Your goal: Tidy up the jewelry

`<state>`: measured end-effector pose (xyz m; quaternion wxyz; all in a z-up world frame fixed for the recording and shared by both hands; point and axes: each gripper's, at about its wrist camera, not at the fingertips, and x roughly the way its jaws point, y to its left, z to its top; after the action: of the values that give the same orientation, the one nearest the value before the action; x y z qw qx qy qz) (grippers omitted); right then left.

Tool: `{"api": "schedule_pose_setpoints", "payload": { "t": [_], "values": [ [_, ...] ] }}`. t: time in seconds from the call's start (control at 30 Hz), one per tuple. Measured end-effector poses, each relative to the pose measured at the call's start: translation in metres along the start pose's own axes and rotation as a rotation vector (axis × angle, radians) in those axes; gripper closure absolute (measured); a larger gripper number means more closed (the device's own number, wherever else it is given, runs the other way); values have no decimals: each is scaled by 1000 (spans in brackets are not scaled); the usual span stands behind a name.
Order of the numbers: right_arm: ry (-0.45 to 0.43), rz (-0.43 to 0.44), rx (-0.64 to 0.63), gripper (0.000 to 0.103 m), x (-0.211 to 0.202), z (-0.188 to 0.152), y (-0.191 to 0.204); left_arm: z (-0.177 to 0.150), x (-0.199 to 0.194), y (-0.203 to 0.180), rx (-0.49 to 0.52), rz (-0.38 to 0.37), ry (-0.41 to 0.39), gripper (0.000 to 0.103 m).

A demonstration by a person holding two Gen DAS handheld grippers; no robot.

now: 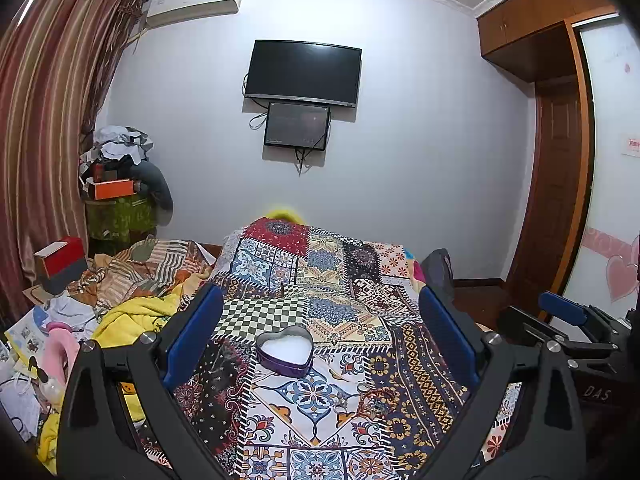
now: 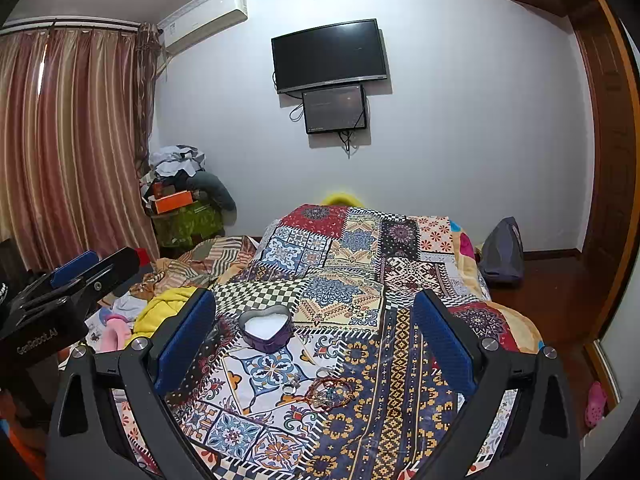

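1. Your bedspread (image 2: 360, 280) is a patchwork of red, blue, cream and black tile patterns, with one black-and-white checkered patch.
2. Your heart-shaped tin (image 2: 266, 330) is purple with a white inside.
3. Your curtain (image 2: 72, 140) is striped pink and brown.
4. Your hand-held gripper pads (image 2: 186, 340) are blue.

"GenRobot.AI" on left gripper (image 2: 48, 308)

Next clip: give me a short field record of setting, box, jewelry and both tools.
setting: patchwork quilt on a bed
box: heart-shaped tin, lid off, white lining, nothing visible inside
jewelry: red bracelet and rings loose on the quilt, nearer the camera than the tin
left tool: open, holding nothing
right tool: open, holding nothing
progress: not yet started
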<state>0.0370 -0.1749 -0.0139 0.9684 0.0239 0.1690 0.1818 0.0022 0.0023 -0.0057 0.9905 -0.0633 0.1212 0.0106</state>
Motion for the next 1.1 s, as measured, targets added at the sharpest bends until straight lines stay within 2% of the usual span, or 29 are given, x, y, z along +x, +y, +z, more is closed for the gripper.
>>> {"api": "schedule_pose_setpoints", "payload": {
  "t": [1.1],
  "values": [
    [4,0,-4,5,2,-1,2,1,1,7,-34,28,13,4]
  ]
}}
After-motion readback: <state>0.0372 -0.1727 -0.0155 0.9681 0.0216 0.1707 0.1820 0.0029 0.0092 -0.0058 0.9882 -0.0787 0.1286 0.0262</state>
